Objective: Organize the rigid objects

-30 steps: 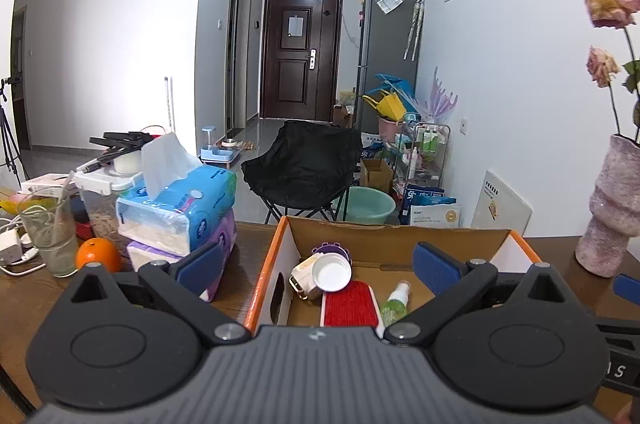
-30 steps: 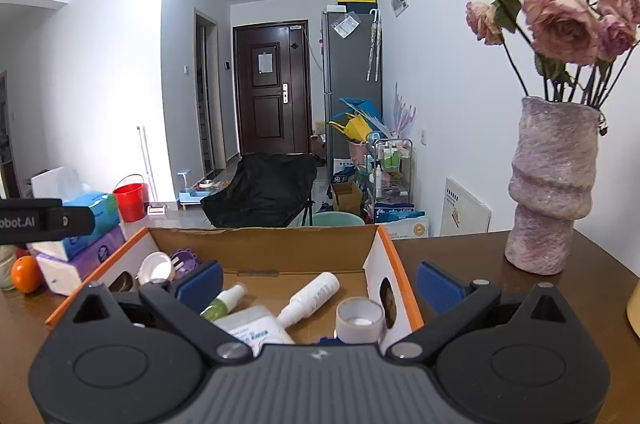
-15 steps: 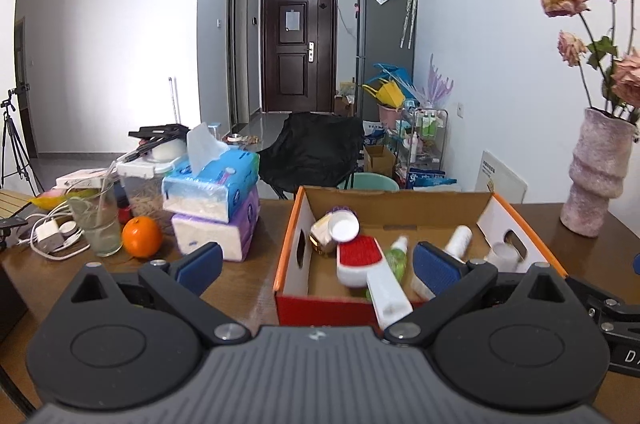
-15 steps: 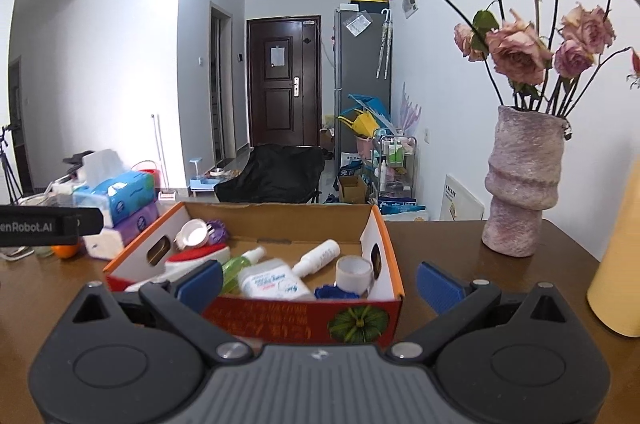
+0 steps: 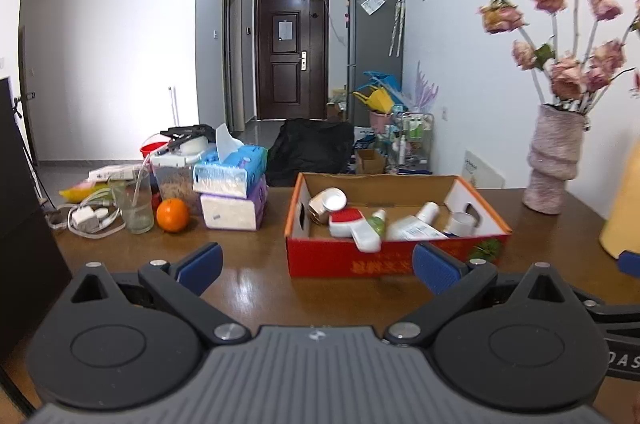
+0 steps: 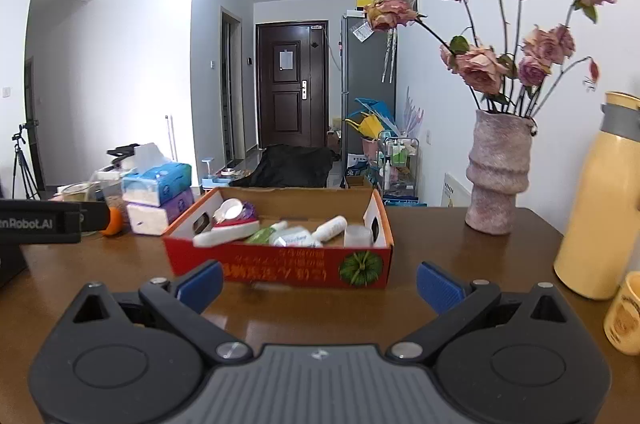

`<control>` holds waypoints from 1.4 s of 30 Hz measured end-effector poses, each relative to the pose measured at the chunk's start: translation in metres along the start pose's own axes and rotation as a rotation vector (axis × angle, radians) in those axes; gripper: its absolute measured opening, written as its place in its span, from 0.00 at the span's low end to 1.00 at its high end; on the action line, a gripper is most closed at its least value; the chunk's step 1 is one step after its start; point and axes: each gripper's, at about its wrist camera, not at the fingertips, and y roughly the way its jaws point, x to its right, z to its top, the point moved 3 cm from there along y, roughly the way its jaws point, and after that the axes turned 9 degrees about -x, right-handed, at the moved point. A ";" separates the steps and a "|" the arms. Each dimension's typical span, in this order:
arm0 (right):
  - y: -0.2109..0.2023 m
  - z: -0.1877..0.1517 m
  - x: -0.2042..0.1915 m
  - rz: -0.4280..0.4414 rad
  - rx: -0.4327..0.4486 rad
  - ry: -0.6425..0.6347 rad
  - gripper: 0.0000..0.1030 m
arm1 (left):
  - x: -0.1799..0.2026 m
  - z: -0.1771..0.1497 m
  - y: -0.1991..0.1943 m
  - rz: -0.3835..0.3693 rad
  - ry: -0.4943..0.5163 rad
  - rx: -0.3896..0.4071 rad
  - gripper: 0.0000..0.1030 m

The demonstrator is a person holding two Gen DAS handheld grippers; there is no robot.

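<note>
A red and orange cardboard box (image 5: 396,260) (image 6: 280,270) sits on the brown table. Inside lie a white jar (image 5: 328,202), a red and white brush (image 5: 352,224), a green bottle (image 5: 377,222), a white bottle (image 5: 426,211) (image 6: 330,227) and a small white cup (image 5: 460,223) (image 6: 357,235). My left gripper (image 5: 316,270) hangs open in front of the box, well short of it, nothing between its blue pads. Equally empty and open, my right gripper (image 6: 318,282) faces the box's front wall from a similar distance.
Stacked tissue packs (image 5: 232,192), an orange (image 5: 173,215), a glass (image 5: 136,202) and a charger with cables (image 5: 88,218) crowd the table's left. A pink vase of dried roses (image 6: 500,176), a yellow flask (image 6: 600,208) and a yellow mug (image 6: 624,312) stand at the right.
Both grippers have pulled back from above the box toward the table's near side, so the whole box now shows. Both stayed open and empty.
</note>
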 end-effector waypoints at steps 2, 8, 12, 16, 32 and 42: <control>-0.018 -0.010 -0.001 -0.002 0.001 -0.007 1.00 | 0.001 -0.013 -0.018 -0.011 0.000 0.001 1.00; -0.076 -0.041 0.002 -0.016 0.018 -0.004 1.00 | 0.003 -0.051 -0.069 -0.007 0.009 -0.001 1.00; -0.112 -0.059 0.004 -0.038 0.037 -0.005 1.00 | 0.002 -0.073 -0.101 -0.015 0.009 -0.004 1.00; -0.146 -0.079 0.007 -0.031 0.051 0.009 1.00 | 0.002 -0.095 -0.131 -0.012 0.008 -0.003 1.00; -0.214 -0.131 0.012 -0.021 0.063 -0.007 1.00 | 0.005 -0.148 -0.201 0.013 0.010 0.021 1.00; -0.217 -0.132 0.009 -0.014 0.066 -0.015 1.00 | 0.000 -0.151 -0.205 0.014 -0.001 0.020 1.00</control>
